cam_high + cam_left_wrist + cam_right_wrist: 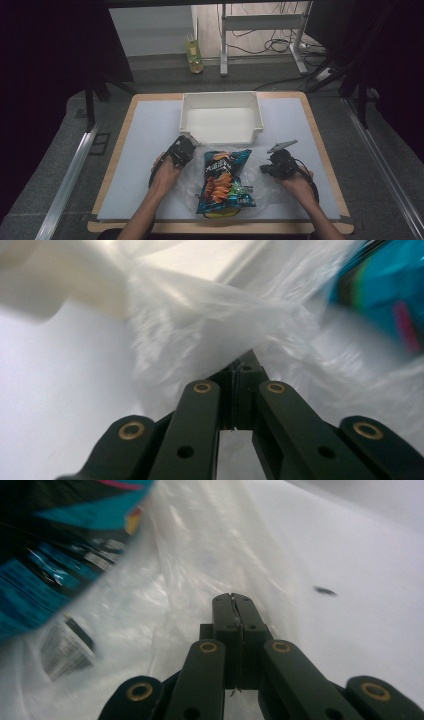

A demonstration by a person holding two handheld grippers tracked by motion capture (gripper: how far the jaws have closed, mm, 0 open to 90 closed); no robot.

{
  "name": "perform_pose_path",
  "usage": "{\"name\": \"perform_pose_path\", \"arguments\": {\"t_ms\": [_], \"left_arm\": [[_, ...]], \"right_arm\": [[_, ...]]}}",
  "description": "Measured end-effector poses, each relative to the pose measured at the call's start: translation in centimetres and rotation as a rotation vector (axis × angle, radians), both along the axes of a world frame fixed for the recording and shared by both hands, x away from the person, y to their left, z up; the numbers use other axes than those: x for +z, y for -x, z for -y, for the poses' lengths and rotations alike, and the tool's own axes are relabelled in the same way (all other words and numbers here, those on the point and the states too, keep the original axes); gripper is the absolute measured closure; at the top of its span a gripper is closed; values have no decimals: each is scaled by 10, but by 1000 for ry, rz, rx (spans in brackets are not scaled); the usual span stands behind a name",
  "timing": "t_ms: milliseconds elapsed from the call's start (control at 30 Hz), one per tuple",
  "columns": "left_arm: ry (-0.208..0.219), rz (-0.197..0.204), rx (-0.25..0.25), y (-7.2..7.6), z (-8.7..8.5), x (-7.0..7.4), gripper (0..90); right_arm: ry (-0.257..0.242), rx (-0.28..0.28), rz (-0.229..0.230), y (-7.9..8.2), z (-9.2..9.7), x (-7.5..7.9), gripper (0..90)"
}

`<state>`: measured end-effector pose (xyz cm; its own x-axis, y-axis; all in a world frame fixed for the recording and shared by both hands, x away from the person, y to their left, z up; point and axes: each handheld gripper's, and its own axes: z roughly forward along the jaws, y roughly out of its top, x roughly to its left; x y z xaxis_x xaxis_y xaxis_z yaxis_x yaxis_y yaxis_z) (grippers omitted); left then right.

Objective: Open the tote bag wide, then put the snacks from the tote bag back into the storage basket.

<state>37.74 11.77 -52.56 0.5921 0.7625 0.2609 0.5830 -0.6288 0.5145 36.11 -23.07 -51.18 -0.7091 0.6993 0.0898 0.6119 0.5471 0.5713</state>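
Note:
A blue chip bag [224,182] printed with orange chips lies near the table's front edge, inside a clear plastic bag [260,186]. My left gripper [190,152] is at the plastic bag's left side, jaws together, with the thin film [210,325] pinched at its tip [244,363]. The right gripper [266,168] sits at the bag's right side, also shut on the clear film [200,555], which shows as a sliver between its closed jaws [234,600]. The chip bag [385,285] appears at the upper right in the left gripper view, and the chip bag [55,545] at the upper left in the right gripper view.
A white rectangular bin [220,95] stands just behind the bags at mid-table. The pale mat [140,165] covers the wooden table, with bare room to the left and right. Beyond the far edge, a green bottle [194,55] stands on the floor beside desk legs and cables.

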Motion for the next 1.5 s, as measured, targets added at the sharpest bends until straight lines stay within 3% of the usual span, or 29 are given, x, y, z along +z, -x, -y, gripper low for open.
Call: {"name": "perform_pose_path", "arguments": {"t_ms": [67, 133, 300, 333, 400, 433, 500, 533, 567, 600, 733, 967, 1200, 1500], "left_arm": [[9, -11, 27, 1, -12, 0, 895], [60, -29, 52, 1, -25, 0, 895], [69, -28, 47, 7, -32, -1, 894], [90, -31, 31, 8, -34, 0, 893], [191, -37, 14, 14, -38, 5, 892], [191, -37, 14, 14, -38, 5, 892], [241, -19, 2, 18, -40, 11, 892], [276, -20, 6, 20, -42, 12, 892], [339, -20, 6, 22, -45, 13, 892], [363, -18, -1, 23, -46, 13, 892], [383, -4, -3, 26, -46, 14, 883], [465, 31, -24, 40, -53, 23, 867], [529, 54, -17, 55, -63, 30, 830], [548, 83, -15, 70, -68, 33, 741]], "right_arm": [[-9, -15, -4, 0, 6, 0, 896], [-15, -23, -6, 0, 10, -1, 896], [2, -24, 5, 1, 9, 0, 896], [-1, -21, 6, 1, 10, 0, 896], [8, -14, 15, 2, 9, 1, 894], [8, -14, 15, 2, 9, 1, 894], [-1, -7, 9, 3, 10, 1, 894], [-6, -4, 10, 4, 10, 1, 894], [-15, -2, 13, 5, 10, 1, 894], [-19, 0, 17, 6, 11, 1, 894], [-34, 7, 32, 9, 11, 4, 893], [-65, 33, 62, 17, 11, 9, 868], [-94, 44, 61, 23, 13, 14, 831], [-115, 55, 64, 29, 13, 20, 742]]}}
